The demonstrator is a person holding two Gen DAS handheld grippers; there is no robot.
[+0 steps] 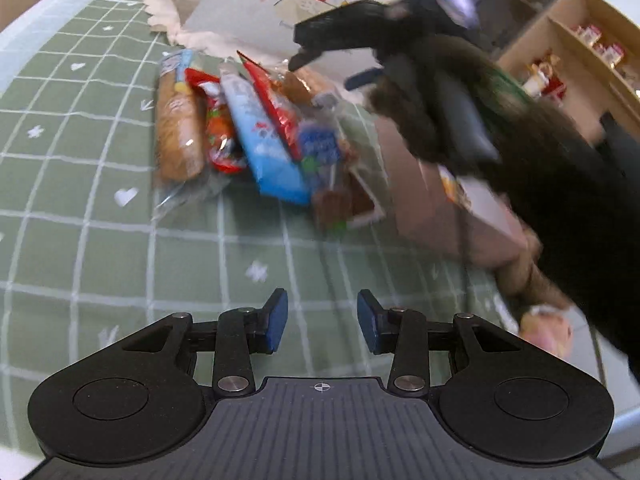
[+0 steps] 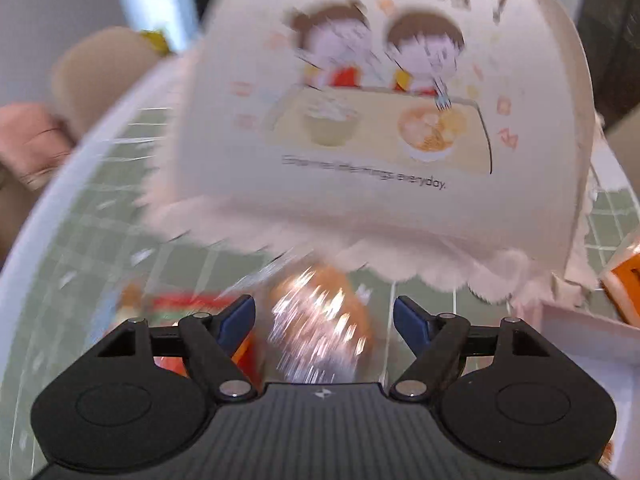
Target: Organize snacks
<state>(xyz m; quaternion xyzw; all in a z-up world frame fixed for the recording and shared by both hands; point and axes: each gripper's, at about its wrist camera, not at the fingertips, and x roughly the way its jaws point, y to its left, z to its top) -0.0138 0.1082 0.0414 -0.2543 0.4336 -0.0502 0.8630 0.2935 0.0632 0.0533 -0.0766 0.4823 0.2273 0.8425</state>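
Note:
A pile of wrapped snacks lies on the green checked tablecloth: a brown bread stick in clear wrap, a red packet, a light blue bar and a red bar. My left gripper is open and empty, well short of the pile. My right gripper reaches over the pile from the right. In the right wrist view the right gripper is open, with a blurred clear-wrapped orange-brown snack below and between its fingers. A white storage bag with a cartoon print stands just behind.
The cartoon bag also shows at the back in the left wrist view. A pink box lies right of the pile. A shelf with small items stands at the far right. A white box edge lies at the right.

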